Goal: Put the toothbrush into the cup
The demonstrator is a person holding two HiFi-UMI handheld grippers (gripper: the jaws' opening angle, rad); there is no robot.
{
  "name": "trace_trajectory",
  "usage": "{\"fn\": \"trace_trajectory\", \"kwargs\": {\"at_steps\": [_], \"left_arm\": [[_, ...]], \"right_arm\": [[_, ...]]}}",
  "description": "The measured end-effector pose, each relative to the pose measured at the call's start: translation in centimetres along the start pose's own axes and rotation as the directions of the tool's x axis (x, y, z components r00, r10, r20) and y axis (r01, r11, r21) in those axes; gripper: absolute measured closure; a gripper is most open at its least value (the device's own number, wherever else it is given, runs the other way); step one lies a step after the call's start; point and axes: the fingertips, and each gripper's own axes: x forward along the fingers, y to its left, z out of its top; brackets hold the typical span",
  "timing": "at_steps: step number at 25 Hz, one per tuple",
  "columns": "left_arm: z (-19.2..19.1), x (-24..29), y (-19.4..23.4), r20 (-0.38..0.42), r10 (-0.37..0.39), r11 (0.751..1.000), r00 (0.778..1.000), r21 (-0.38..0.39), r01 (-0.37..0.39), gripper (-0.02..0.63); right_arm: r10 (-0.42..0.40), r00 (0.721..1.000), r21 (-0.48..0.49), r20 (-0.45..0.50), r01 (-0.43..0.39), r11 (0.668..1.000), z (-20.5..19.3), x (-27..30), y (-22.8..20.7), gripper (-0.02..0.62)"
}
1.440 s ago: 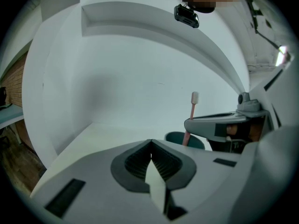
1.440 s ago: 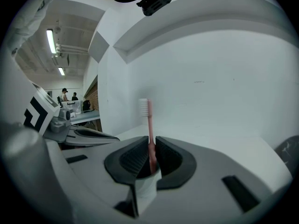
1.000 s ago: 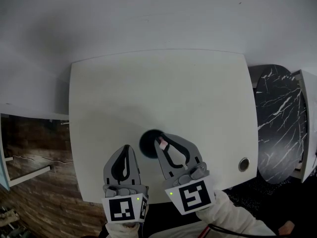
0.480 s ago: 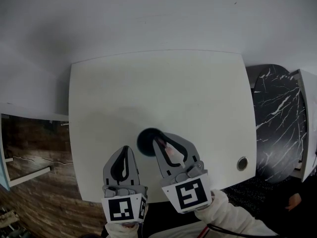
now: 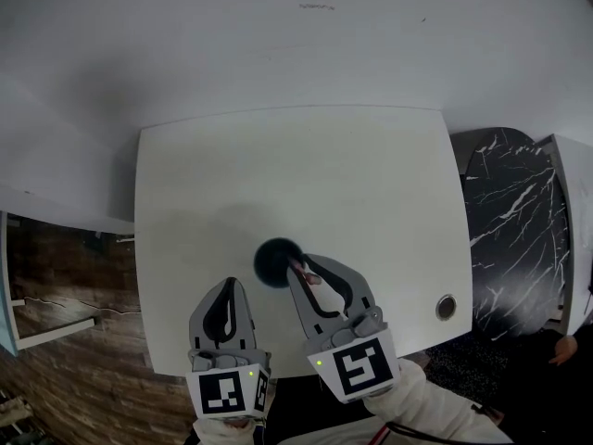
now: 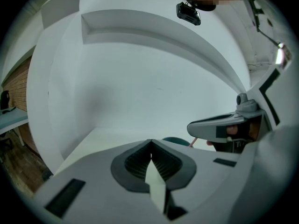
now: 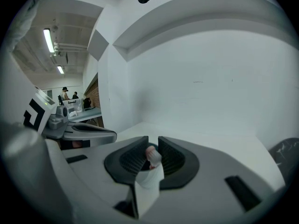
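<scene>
Jaws of the right gripper (image 5: 302, 267) clamp the toothbrush (image 7: 151, 155), its lower end at the rim of the cup (image 5: 276, 261). Left gripper (image 6: 150, 146) jaws closed, empty, beside the cup. Recommended: centre the toothbrush over the cup mouth, lower it, then release.

Smooth matt tabletop (image 5: 371, 174); dark matt cup (image 5: 275, 261); veined marble-look slab (image 5: 514, 221); wood-grain floor (image 5: 65, 350)

White table (image 5: 371, 184) against white wall (image 5: 278, 44); wood floor (image 5: 65, 286) left; black marble slab (image 5: 510, 211) right.
</scene>
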Motion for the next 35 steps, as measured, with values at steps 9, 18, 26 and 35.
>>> {"fn": "trace_trajectory", "kwargs": {"at_steps": [9,18,26,35], "left_arm": [[2.8,-3.4,-0.9,0.040,0.001,1.000,0.999,0.019,-0.002,0.595],[7.4,-6.3,-3.4,0.099,-0.040,0.998,0.994,0.061,0.034,0.595],[10.8,-9.8,-4.6,0.138,-0.050,0.995,0.989,0.096,0.037,0.595],[14.2,-13.4,-6.4,0.208,-0.058,0.993,0.977,0.109,0.036,0.595]], "right_arm": [[-0.050,0.997,0.041,0.058,0.048,0.998,3.3,-4.7,-0.4,0.543],[-0.133,0.988,0.078,0.073,0.127,0.989,5.5,-10.4,-3.2,0.545],[-0.156,0.982,0.079,0.108,0.148,0.986,8.3,-14.4,-3.3,0.591],[-0.165,0.969,0.097,0.185,0.149,0.984,11.7,-18.1,-2.4,0.591]]}}
